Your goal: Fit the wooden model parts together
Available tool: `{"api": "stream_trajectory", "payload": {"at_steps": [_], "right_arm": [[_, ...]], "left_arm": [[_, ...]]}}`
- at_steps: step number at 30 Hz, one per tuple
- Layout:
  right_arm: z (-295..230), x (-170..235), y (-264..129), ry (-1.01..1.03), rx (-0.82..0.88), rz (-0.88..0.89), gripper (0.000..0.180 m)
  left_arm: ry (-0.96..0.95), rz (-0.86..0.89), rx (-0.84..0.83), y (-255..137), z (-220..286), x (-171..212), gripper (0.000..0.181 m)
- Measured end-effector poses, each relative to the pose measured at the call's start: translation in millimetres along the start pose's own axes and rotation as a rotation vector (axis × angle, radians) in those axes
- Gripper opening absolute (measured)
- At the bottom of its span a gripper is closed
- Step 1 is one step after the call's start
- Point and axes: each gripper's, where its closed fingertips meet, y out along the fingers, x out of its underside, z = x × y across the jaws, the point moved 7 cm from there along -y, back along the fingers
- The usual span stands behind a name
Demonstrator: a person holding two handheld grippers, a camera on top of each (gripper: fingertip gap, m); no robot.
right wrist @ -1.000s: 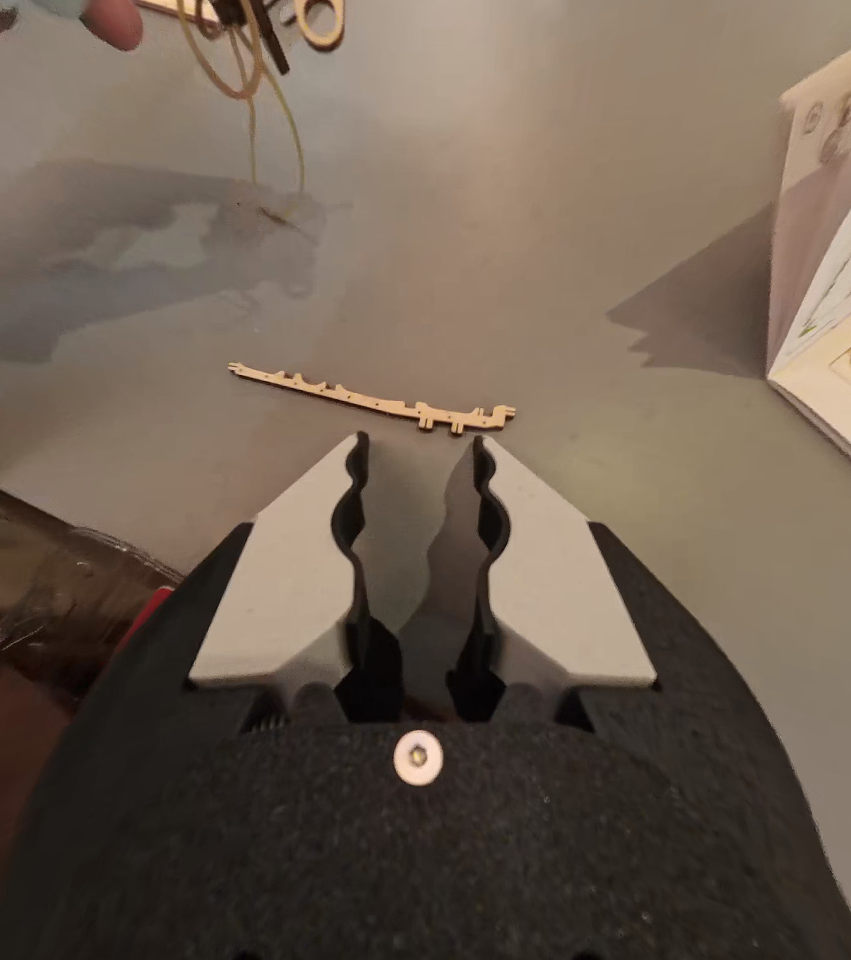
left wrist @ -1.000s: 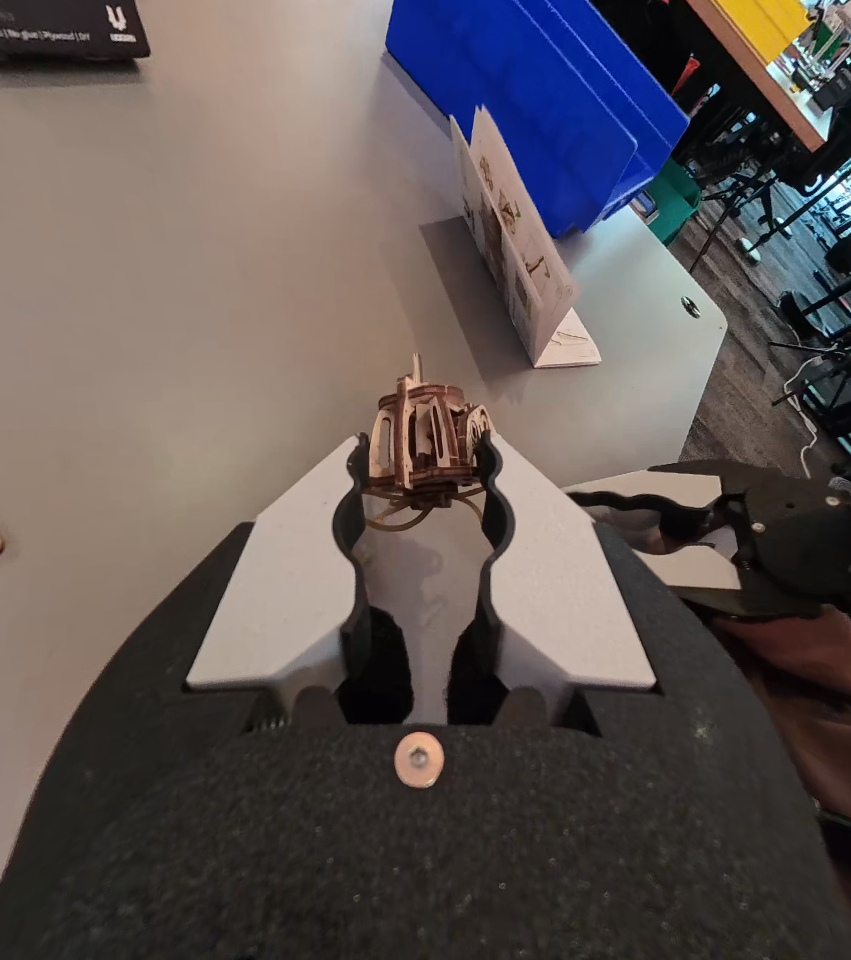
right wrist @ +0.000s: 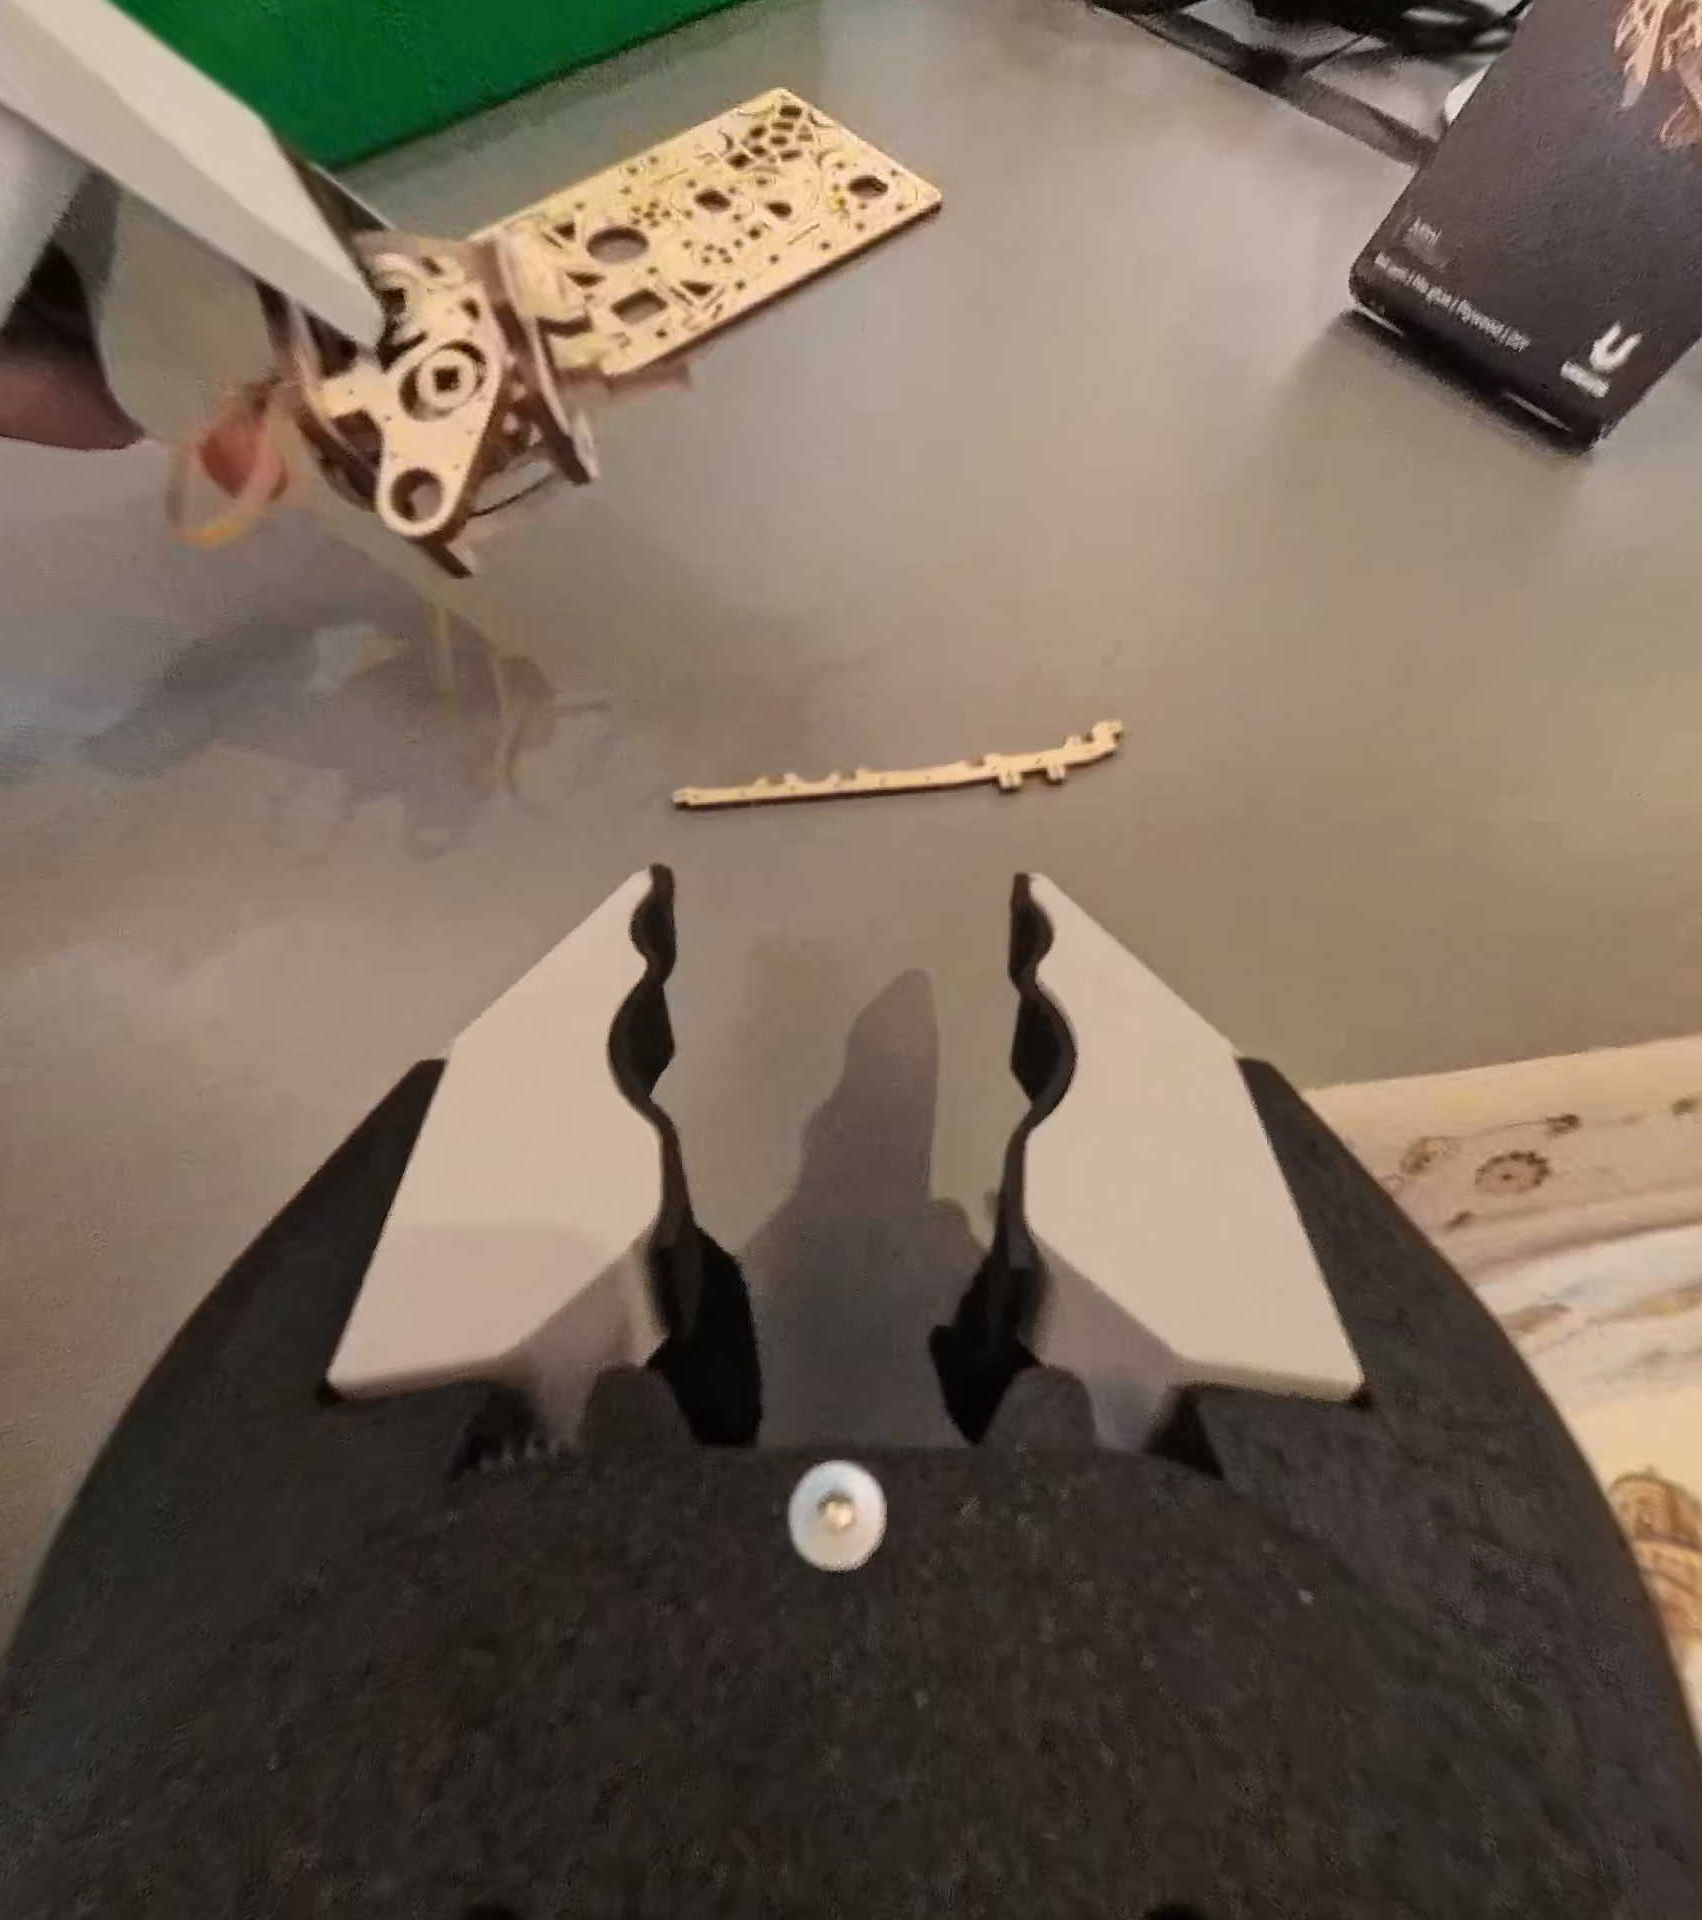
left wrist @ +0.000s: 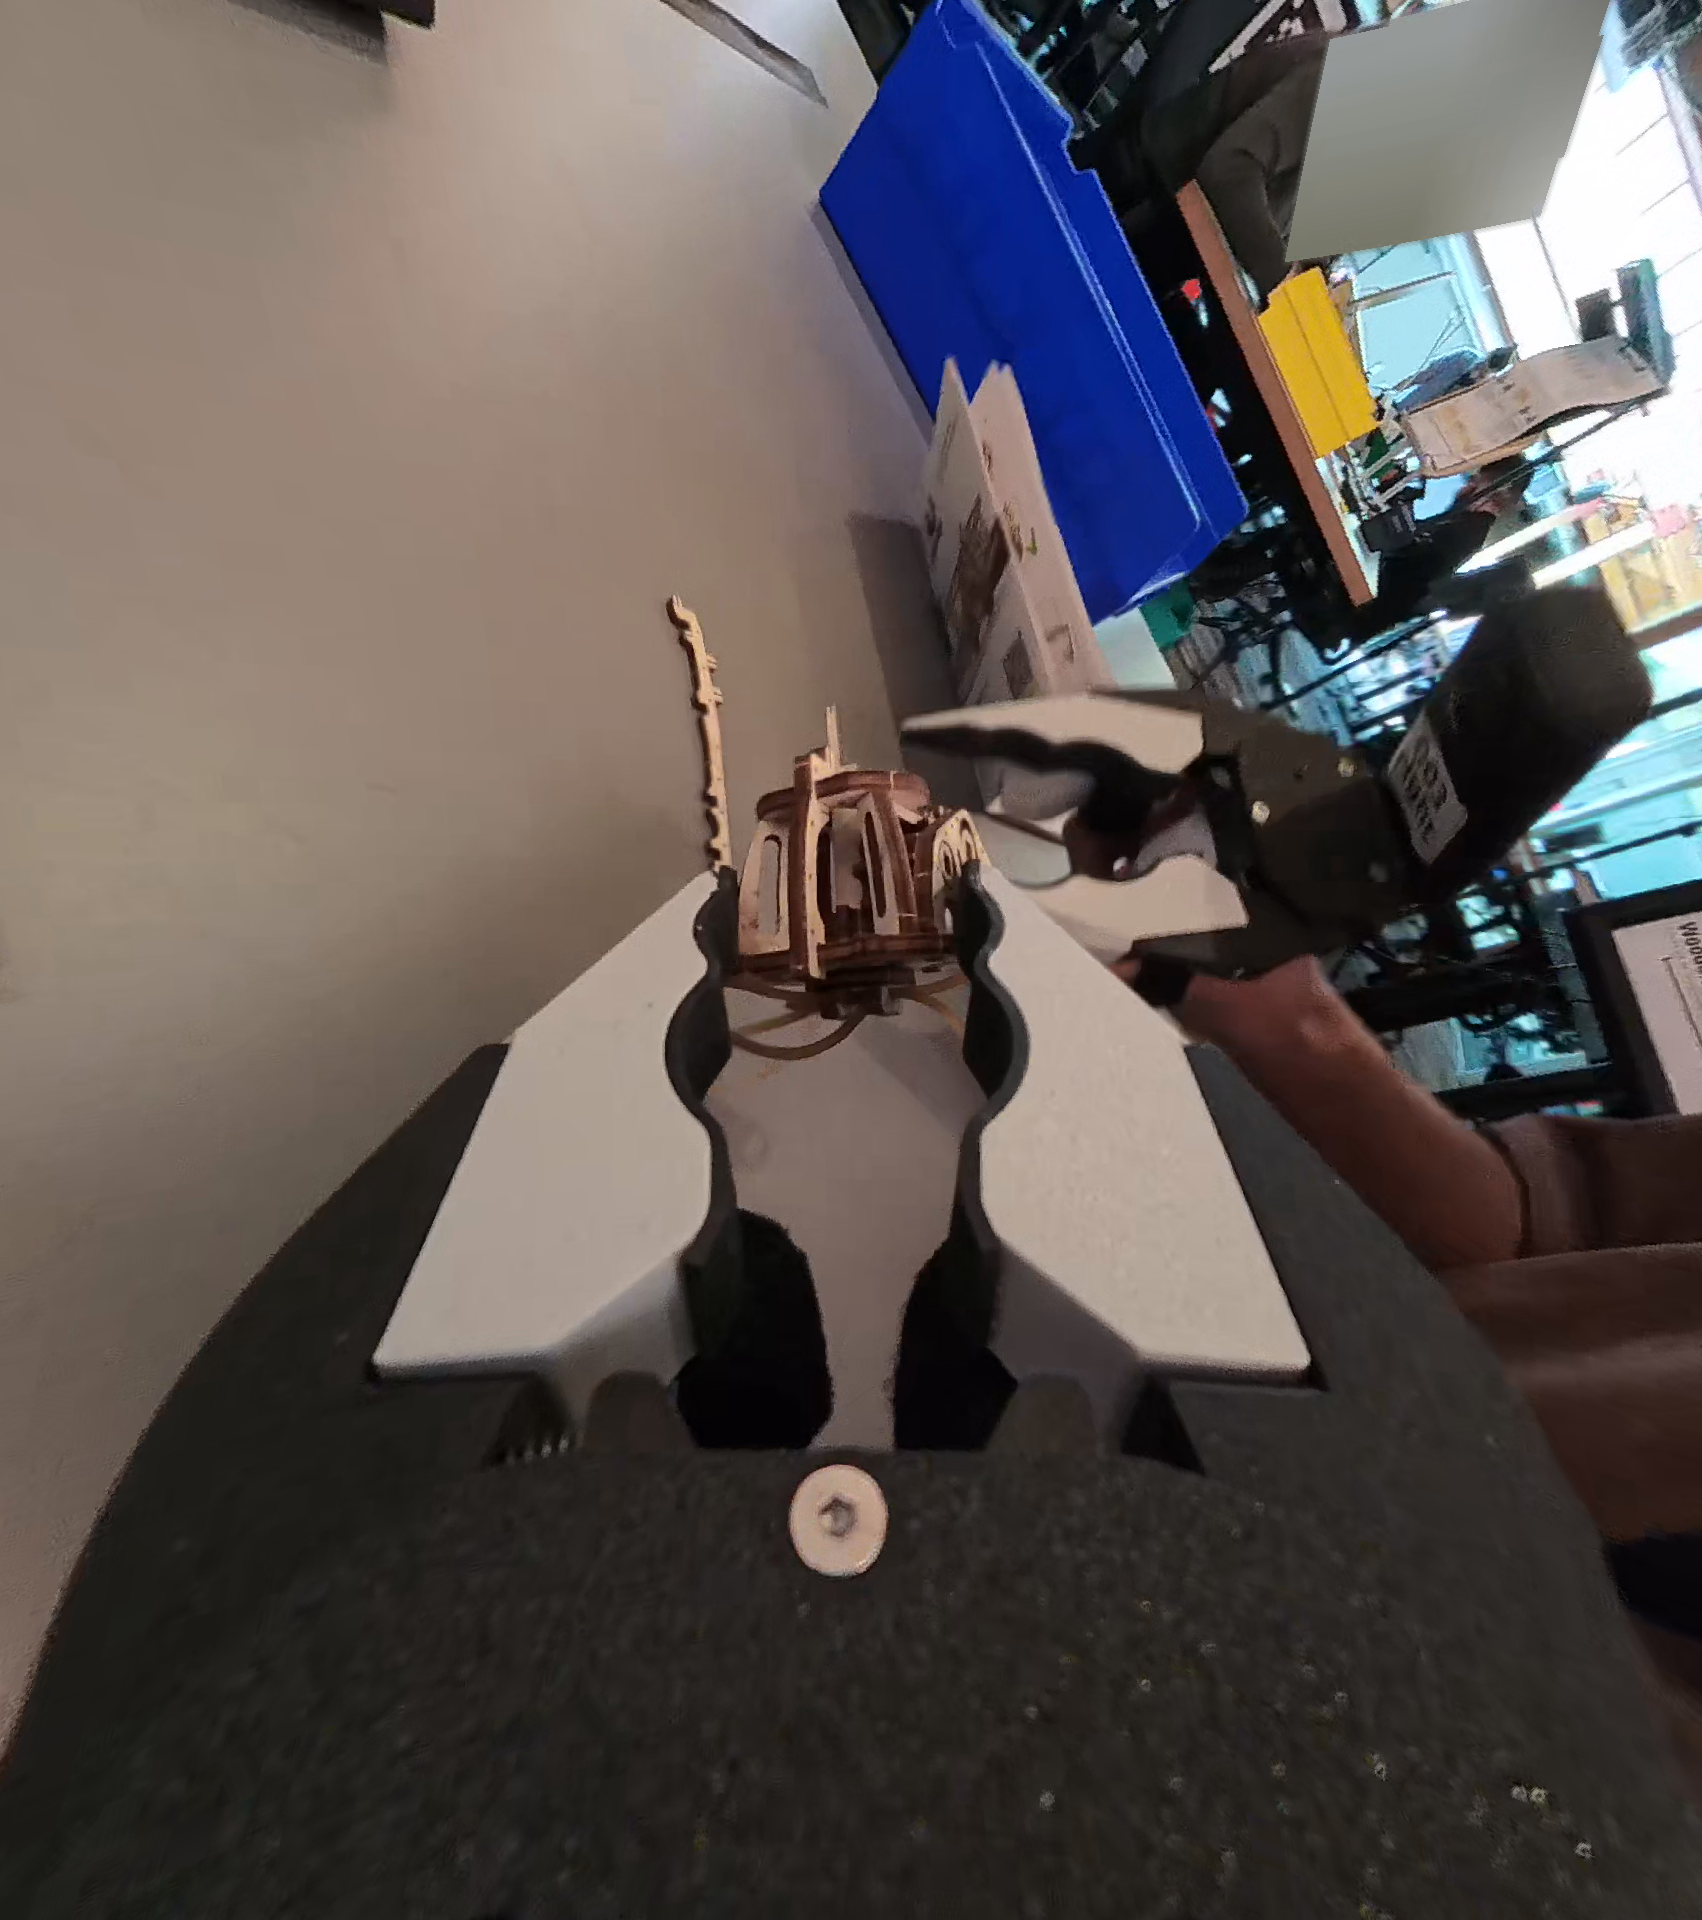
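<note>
At the centre of the left wrist view: left gripper [left wrist: 839, 914] clenched on the part-built wooden model [left wrist: 852, 883], jaws pinching its lower sides, model lifted clear of the grey tabletop [left wrist: 255, 520]. Loose rubber bands [left wrist: 805, 1034] trail from its underside, back between the jaws.

Right wrist view, lower centre: right gripper [right wrist: 842, 894] released, jaws wide apart, nothing between them. Just ahead, middle of frame, a thin notched wooden strip [right wrist: 899, 771] lies flat on the tabletop, not yet touched. Upper left of the same view: the model again, held in the other gripper, bands dangling. Behind it a punched-out plywood sheet [right wrist: 722, 229]; a dark box [right wrist: 1595, 208] at upper right; an open instruction booklet [right wrist: 1605, 1299] at lower right.

Judgement: next step is picking up the strip to fit it to the model.

Risks:
- Strip is thin and lies flat; jaws closing from above may slide over it or push it along the tabletop rather than lift it
- Narrow, notched wood looks fragile; a hard squeeze or bending load could snap it
- Dangling bands could snag on the strip or jaws during mating
- Model is gripped only low down; insertion force could twist it in the jaws or loosen fitted pieces
</note>
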Motion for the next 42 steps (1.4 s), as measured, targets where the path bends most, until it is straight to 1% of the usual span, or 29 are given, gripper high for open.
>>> {"api": "stream_trajectory", "payload": {"at_steps": [2, 3, 5, 6, 7, 8, 10, 12, 15, 17, 18, 19, 22, 26, 27, 28, 29, 31, 33, 36, 38, 40, 41, 42], "right_arm": [[9.7, -20.9, -4.0, -0.020, -0.074, -0.046, 0.080], [13.1, -36.6, -13.1, -0.026, -0.083, -0.053, 0.082], [14.7, -64.1, -31.0, -0.056, -0.096, -0.008, 0.082], [14.5, -66.1, -28.4, -0.084, -0.097, -0.048, 0.092], [13.7, -59.0, -17.3, -0.111, -0.099, -0.132, 0.110], [12.4, -47.2, -3.1, -0.148, -0.103, -0.204, 0.117], [10.9, -33.4, 19.7, -0.211, -0.096, -0.244, 0.123], [15.5, -30.8, 36.6, -0.237, -0.076, -0.244, 0.129], [23.9, -17.8, 57.3, -0.186, -0.092, -0.283, 0.126], [25.1, -14.5, 64.6, -0.197, -0.087, -0.263, 0.119], [25.1, -14.9, 66.5, -0.187, -0.101, -0.245, 0.113], [25.3, -14.2, 68.3, -0.167, -0.122, -0.245, 0.112], [27.1, -11.0, 71.7, -0.135, -0.164, -0.201, 0.112], [28.8, -8.7, 71.3, -0.118, -0.151, -0.145, 0.107], [28.5, -8.7, 71.2, -0.118, -0.150, -0.147, 0.107], [28.2, -8.6, 71.3, -0.115, -0.145, -0.150, 0.112], [28.5, -8.7, 70.9, -0.101, -0.126, -0.158, 0.120], [26.6, -7.1, 68.8, -0.060, -0.113, -0.158, 0.119], [24.1, -5.5, 68.6, -0.080, -0.106, -0.159, 0.120], [22.0, -7.2, 69.5, -0.098, -0.124, -0.144, 0.107], [21.6, -8.8, 69.3, -0.101, -0.128, -0.127, 0.084], [21.1, -9.8, 70.2, -0.103, -0.129, -0.122, 0.077], [20.9, -10.4, 70.5, -0.103, -0.130, -0.120, 0.070], [20.4, -10.7, 69.9, -0.109, -0.130, -0.111, 0.050]], "left_arm": [[0.012, 0.009, -0.038, -7.1, 0.5, -0.5, 0.040], [0.011, 0.024, -0.045, -11.1, 2.1, -0.2, 0.040], [-0.009, 0.066, -0.034, -18.0, 6.0, 2.7, 0.040], [-0.024, 0.081, -0.022, -20.8, 7.3, 5.4, 0.040], [-0.036, 0.093, -0.011, -23.3, 7.7, 7.8, 0.040], [-0.047, 0.097, -0.003, -25.4, 7.5, 9.6, 0.040], [-0.045, 0.091, 0.004, -30.2, 7.8, 9.3, 0.040], [-0.025, 0.095, 0.007, -35.1, 8.4, 8.4, 0.040], [-0.046, 0.094, -0.002, -39.2, 3.1, 13.0, 0.040], [-0.062, 0.090, -0.002, -41.4, 0.4, 16.2, 0.040], [-0.064, 0.092, -0.002, -42.7, -0.4, 17.0, 0.040], [-0.065, 0.095, -0.006, -43.8, -1.4, 17.6, 0.040], [-0.077, 0.099, -0.014, -46.9, -4.4, 19.1, 0.040], [-0.081, 0.100, -0.034, -49.7, -8.2, 21.0, 0.040], [-0.081, 0.101, -0.041, -50.0, -9.3, 21.0, 0.040], [-0.082, 0.102, -0.044, -49.9, -10.1, 20.8, 0.040], [-0.084, 0.101, -0.044, -49.4, -10.6, 20.3, 0.040], [-0.083, 0.098, -0.047, -47.8, -11.2, 19.8, 0.040], [-0.081, 0.092, -0.050, -45.3, -11.2, 19.7, 0.040], [-0.076, 0.078, -0.044, -39.9, -9.3, 19.8, 0.040], [-0.068, 0.067, -0.043, -36.4, -7.4, 20.6, 0.040], [-0.062, 0.060, -0.045, -34.2, -5.9, 21.7, 0.040], [-0.060, 0.059, -0.048, -33.7, -5.5, 22.1, 0.040], [-0.059, 0.059, -0.051, -33.7, -5.5, 22.4, 0.040]]}}
